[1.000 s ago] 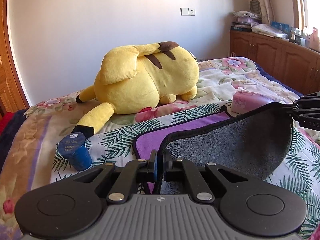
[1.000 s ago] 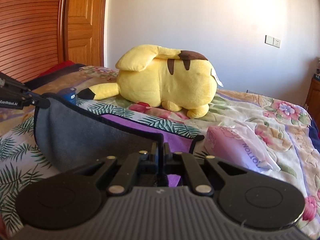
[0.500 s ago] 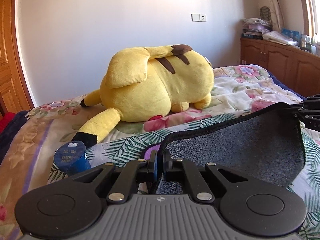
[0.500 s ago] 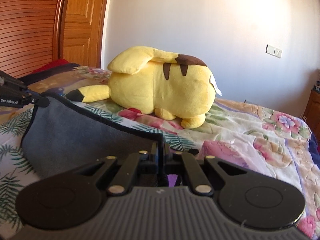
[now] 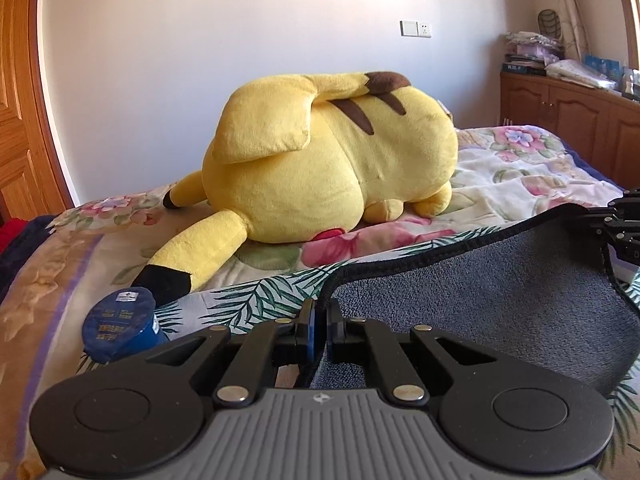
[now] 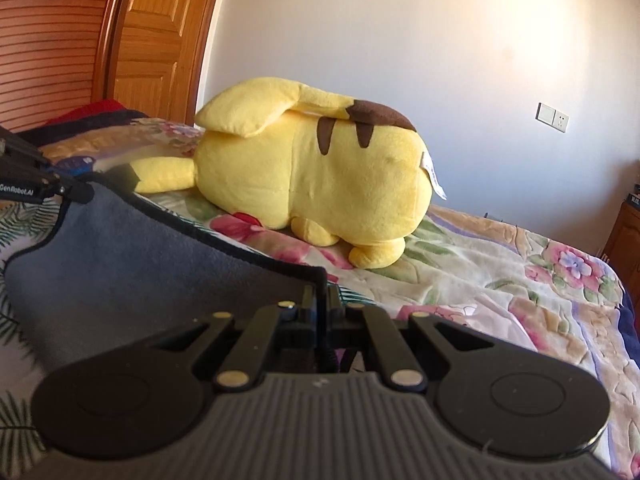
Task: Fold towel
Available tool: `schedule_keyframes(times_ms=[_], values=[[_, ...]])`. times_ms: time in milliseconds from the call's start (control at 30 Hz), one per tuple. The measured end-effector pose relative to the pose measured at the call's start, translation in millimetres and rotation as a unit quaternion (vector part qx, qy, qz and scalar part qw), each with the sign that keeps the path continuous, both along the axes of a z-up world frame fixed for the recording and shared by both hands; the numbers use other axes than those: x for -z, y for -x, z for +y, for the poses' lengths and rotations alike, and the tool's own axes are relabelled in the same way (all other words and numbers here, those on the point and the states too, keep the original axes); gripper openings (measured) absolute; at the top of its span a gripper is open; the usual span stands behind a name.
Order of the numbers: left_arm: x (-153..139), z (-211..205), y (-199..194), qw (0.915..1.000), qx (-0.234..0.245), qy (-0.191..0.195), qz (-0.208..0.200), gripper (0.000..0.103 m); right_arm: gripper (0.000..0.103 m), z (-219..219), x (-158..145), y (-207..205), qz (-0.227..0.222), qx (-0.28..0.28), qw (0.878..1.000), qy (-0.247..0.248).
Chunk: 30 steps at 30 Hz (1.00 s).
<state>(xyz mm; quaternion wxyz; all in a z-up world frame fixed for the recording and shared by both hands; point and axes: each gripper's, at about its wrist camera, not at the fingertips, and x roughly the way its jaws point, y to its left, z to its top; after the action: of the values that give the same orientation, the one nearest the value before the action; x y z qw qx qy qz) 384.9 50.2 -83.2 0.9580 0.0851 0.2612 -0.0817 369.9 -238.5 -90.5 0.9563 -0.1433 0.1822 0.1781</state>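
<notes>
Towel (image 5: 500, 292), grey with a dark hem, hangs stretched between the two grippers above the bed (image 5: 520, 176), lifted clear of the palm-print sheet (image 5: 256, 300). The left gripper (image 5: 320, 330) has its fingers clenched on the near-left corner; the right gripper (image 6: 320, 320) pinches the other corner the same way. The risk I see: the carried edge sags in the middle, so it may land crooked if one hand leads, and a thin corner could slip out. The blue cup (image 5: 120, 326) on the left and the Pikachu plush (image 5: 332, 160) beyond sit close to the fold path. Compared with a second ago, the purple underside no longer shows and the plush looms nearer.
</notes>
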Motion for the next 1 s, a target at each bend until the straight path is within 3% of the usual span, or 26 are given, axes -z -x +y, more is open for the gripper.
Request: schedule_keyframes(times_ms=[533, 700, 800, 867, 900, 933, 1000], values=[[47.8, -0.1, -35.0, 0.9996, -0.006, -0.008, 0.027, 0.0, 0.004, 5.1, 45.5, -36.5, 0.048, 0.018, 0.999, 0.011], [50.2, -1.6, -38.0, 0.9992, -0.015, -0.018, 0.034, 0.0, 0.005, 5.4, 46.9, -41.7, 0.068, 0.018, 0.997, 0.007], [47.3, -0.2, -37.0, 0.999, -0.019, -0.021, 0.034, 0.006, 0.005, 4.6, 46.5, -41.5, 0.077, 0.021, 0.997, 0.004], [45.4, 0.3, -35.5, 0.9989, -0.02, -0.023, 0.037, 0.028, 0.012, 4.8, 44.9, -41.1, 0.081, 0.022, 0.996, 0.007], [43.5, 0.3, -33.4, 0.9988, -0.023, -0.023, 0.037, 0.035, 0.027, 5.4, 44.1, -40.6, 0.083, 0.024, 0.996, 0.011], [40.8, 0.2, -30.5, 0.9989, -0.024, -0.021, 0.035, 0.035, 0.045, 5.6, 43.1, -39.9, 0.084, 0.027, 0.996, 0.015], [34.0, -0.8, -23.3, 0.9988, -0.023, -0.016, 0.04, 0.036, 0.053, 4.4, 39.2, -36.5, 0.087, 0.029, 0.996, 0.015]])
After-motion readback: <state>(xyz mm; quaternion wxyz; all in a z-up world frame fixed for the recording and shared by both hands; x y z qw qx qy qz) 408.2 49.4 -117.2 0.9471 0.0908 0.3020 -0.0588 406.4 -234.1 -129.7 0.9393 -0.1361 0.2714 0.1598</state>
